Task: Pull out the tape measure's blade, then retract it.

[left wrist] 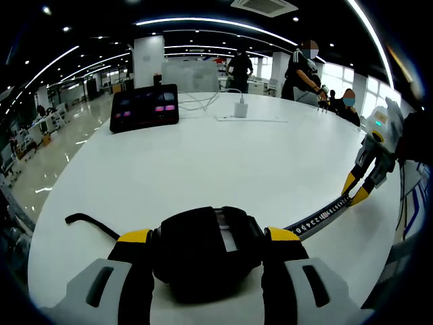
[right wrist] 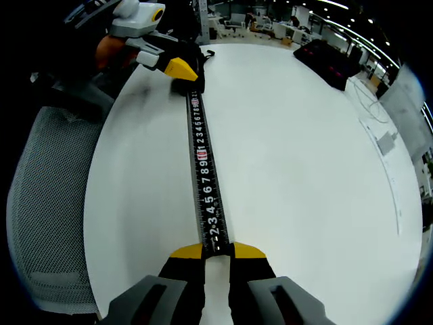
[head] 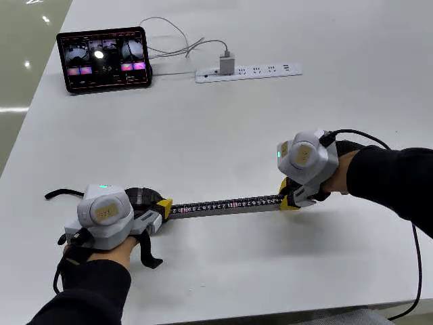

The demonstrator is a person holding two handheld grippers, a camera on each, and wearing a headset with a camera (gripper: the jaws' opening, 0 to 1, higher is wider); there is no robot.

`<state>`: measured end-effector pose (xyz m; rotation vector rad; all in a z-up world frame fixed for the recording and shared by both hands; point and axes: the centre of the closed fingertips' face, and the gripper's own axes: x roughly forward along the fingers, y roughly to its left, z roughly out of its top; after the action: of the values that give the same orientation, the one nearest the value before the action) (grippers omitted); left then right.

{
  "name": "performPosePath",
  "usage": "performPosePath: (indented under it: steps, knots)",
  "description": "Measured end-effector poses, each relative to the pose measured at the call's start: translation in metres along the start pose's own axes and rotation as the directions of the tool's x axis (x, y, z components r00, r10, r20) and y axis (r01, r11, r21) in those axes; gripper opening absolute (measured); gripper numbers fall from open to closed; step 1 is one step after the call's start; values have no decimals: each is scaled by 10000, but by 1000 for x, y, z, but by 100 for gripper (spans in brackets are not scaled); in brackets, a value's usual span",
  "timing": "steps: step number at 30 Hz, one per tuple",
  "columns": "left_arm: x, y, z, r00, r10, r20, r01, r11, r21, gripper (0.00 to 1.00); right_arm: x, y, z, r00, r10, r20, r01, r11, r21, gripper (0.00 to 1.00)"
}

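Observation:
The black tape measure case [left wrist: 206, 250] sits between the yellow-tipped jaws of my left gripper [head: 157, 211], which is shut on it at the near left of the white table [head: 223, 128]. Its black blade [head: 226, 204] with white numbers runs flat along the table to my right gripper [head: 289, 198]. In the right gripper view the blade [right wrist: 206, 183] stretches away from that gripper [right wrist: 216, 250], whose jaws are shut on the blade's end. The case [right wrist: 188, 68] shows at the far end with the left gripper around it. A black wrist strap [head: 61, 193] trails from the case.
A tablet [head: 105, 58] with a lit screen stands at the table's far left. A white power strip [head: 248, 71] with a charger and cables lies beside it. A grey mesh chair [right wrist: 47, 203] stands at the near table edge. People stand beyond the table.

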<state>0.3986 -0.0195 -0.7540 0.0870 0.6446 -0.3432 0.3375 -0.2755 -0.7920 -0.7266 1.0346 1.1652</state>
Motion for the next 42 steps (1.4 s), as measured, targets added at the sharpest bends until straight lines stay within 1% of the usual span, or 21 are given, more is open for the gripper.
performPosePath:
  steps: [2, 4, 8, 21, 25, 34, 36, 38, 42]
  knots:
    - [0, 0, 0, 10000, -9, -24, 9, 10000, -6, 59, 0, 1, 1, 10000, 61, 34, -61, 10000, 39, 8]
    - [0, 0, 0, 10000, -9, -33, 9, 10000, -10, 60, 0, 1, 2, 9999, 98, 40, -98, 9999, -124, 8]
    - [0, 0, 0, 10000, 0, -70, -1, 10000, -21, 60, 1, 2, 2, 9999, 98, 52, -97, 9997, -213, 8]
    - [0, 0, -1, 9999, -44, -120, 43, 10000, -35, 60, 3, 3, 7, 10000, 59, 62, -58, 10000, -61, 8]
    - [0, -1, -1, 9999, -66, -158, 66, 10000, -43, 60, 4, 3, 9, 10000, 50, 49, -49, 9999, -123, 8]
    - [1, 0, 0, 9999, -72, -103, 71, 10000, -45, 60, 5, 3, 13, 9999, 113, 107, -113, 9999, 4, 9]
    - [1, 0, 0, 9999, -87, -144, 86, 9999, -68, 60, 6, 4, 14, 9999, 106, 94, -107, 9999, 67, 9]
    - [1, 1, -1, 9998, -96, -159, 95, 9999, -66, 60, 6, 4, 14, 9999, 109, 96, -108, 9999, -112, 9]
    - [1, 1, -1, 9997, -109, -207, 108, 9999, -68, 60, 6, 4, 16, 9999, 101, 73, -101, 9999, 30, 9]
